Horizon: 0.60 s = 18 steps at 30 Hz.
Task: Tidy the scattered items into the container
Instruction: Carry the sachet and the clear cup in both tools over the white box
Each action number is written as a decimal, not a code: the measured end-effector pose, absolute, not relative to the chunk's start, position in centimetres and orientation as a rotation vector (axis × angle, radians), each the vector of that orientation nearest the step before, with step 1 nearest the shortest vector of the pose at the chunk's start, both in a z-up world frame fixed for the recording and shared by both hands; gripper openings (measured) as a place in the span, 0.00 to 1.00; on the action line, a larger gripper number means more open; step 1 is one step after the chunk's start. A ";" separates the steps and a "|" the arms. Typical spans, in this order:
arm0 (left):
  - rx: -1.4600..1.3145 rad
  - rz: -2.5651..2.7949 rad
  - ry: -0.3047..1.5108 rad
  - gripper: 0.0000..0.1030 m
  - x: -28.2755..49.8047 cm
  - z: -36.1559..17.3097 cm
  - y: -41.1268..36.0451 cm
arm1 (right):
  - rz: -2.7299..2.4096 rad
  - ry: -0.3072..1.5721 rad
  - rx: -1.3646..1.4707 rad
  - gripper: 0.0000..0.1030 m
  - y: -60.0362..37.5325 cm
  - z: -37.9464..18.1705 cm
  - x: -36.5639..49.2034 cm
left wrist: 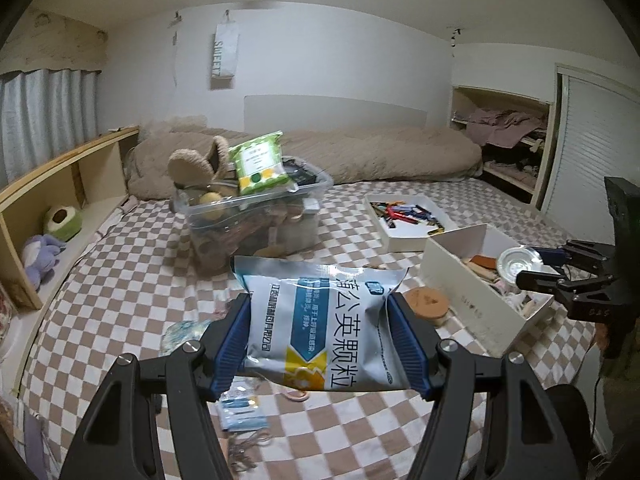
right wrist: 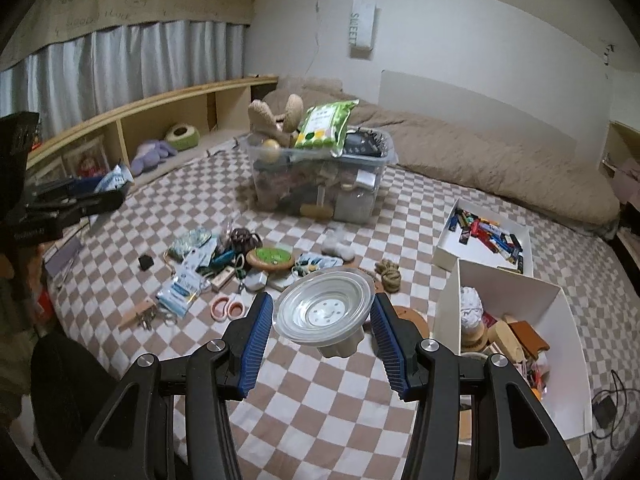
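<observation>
My left gripper (left wrist: 320, 320) is shut on a white and blue foil packet (left wrist: 332, 344) with printed text, held above the checked bed cover. My right gripper (right wrist: 323, 316) is shut on a clear round plastic dish (right wrist: 324, 308) with a white base, its pads against the rim on both sides. The clear plastic bin (left wrist: 280, 204) (right wrist: 372, 184) stands further back on the bed. It is heaped with a green packet (left wrist: 258, 162) (right wrist: 324, 124) and plush slippers (left wrist: 196, 162). Several small items lie scattered ahead of the right gripper, among them pink scissors (right wrist: 228, 307) and a green-topped disc (right wrist: 270, 258).
Two white open boxes stand at the right: one (right wrist: 444, 248) holds coloured lighters, the other (right wrist: 448, 312) wooden bits. A beige duvet (right wrist: 480, 152) lies along the far wall. A wooden shelf (left wrist: 48, 184) with plush toys runs along the left. A cork coaster (left wrist: 426, 302) lies nearby.
</observation>
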<state>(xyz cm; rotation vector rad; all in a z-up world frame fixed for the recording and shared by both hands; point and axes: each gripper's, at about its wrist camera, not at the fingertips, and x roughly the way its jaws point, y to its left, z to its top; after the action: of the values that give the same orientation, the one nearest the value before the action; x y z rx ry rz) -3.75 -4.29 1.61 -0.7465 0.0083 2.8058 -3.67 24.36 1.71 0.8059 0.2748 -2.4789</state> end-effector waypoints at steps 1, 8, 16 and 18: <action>-0.740 2.803 0.011 0.65 -3.8 1.7 -3.9 | -2.481 0.260 0.803 0.50 24.6 1.8 -3.7; -0.693 2.782 -0.012 0.65 -3.9 2.4 -1.5 | -2.508 0.198 0.774 0.50 25.8 2.5 -3.7; -0.687 2.757 -0.033 0.65 -4.7 2.3 0.8 | -2.553 0.149 0.760 0.50 27.6 3.0 -3.8; -0.687 2.749 -0.045 0.65 -5.1 2.3 1.4 | -2.565 0.135 0.761 0.50 28.2 3.1 -3.8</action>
<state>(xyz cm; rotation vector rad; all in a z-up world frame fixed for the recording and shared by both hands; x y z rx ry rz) -5.07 1.38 2.25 -0.6871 -0.0450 2.7485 -3.84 28.16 3.08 0.7607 0.1353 -2.5651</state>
